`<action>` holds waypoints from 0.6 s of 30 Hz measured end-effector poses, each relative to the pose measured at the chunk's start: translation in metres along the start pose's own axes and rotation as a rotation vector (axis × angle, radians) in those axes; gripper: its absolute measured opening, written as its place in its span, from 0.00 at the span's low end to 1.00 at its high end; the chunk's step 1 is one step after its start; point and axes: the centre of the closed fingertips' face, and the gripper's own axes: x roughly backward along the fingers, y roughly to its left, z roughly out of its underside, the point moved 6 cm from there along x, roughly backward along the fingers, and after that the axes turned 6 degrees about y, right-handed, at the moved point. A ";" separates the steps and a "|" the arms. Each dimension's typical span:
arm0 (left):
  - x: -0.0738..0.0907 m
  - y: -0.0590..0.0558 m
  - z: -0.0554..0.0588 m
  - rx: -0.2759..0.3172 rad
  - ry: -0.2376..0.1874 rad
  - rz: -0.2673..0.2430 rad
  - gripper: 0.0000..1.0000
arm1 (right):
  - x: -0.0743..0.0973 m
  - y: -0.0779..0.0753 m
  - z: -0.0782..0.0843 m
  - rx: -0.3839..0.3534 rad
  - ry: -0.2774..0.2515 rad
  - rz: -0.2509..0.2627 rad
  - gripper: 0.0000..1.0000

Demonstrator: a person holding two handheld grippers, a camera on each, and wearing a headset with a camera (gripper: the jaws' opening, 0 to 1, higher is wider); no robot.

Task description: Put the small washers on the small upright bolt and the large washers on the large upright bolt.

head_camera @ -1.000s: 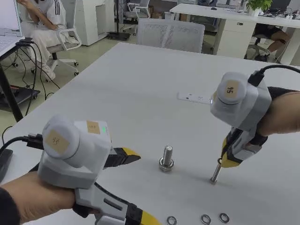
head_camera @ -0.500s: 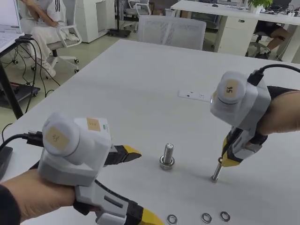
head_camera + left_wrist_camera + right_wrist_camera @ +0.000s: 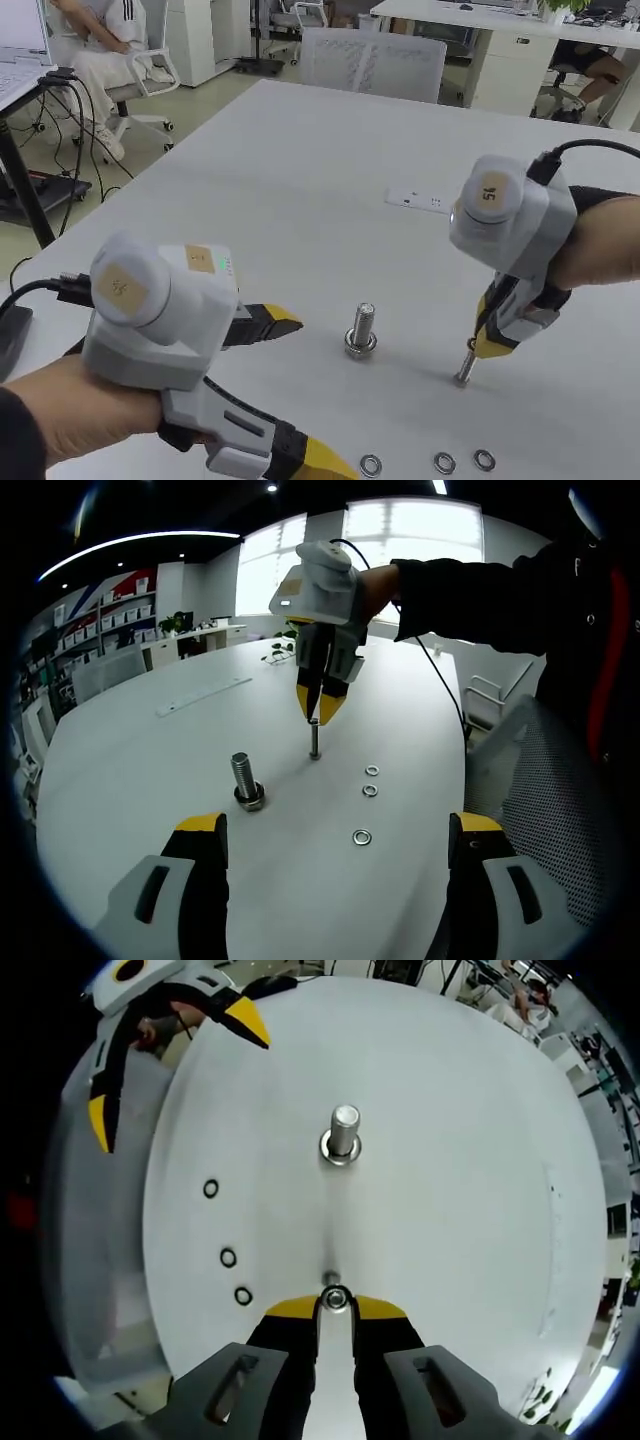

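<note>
the right gripper (image 3: 336,1307) is narrowed, its tips flanking the top of the small bolt (image 3: 336,1298); whether it pinches anything i cannot tell. the left gripper (image 3: 338,826) gapes wide, with the large bolt (image 3: 244,778) ahead and three loose washers (image 3: 362,835) between its jaws' lines.

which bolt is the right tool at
The small bolt, the thinner one: the right tool sits at its top. The large bolt stands apart, untouched.

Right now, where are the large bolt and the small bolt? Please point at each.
large bolt (image 3: 361,322): head view, on its threaded shaft.
small bolt (image 3: 314,743): left gripper view, on its thin shaft.
</note>
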 end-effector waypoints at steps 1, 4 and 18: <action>0.000 0.000 0.000 0.000 0.001 0.000 0.91 | -0.001 0.000 0.000 0.000 0.002 -0.002 0.13; 0.000 0.000 0.001 0.001 0.003 0.001 0.91 | -0.004 0.002 0.000 -0.001 0.003 -0.007 0.13; 0.000 -0.001 0.002 0.007 0.011 0.003 0.91 | -0.027 0.005 0.002 -0.022 -0.001 -0.033 0.13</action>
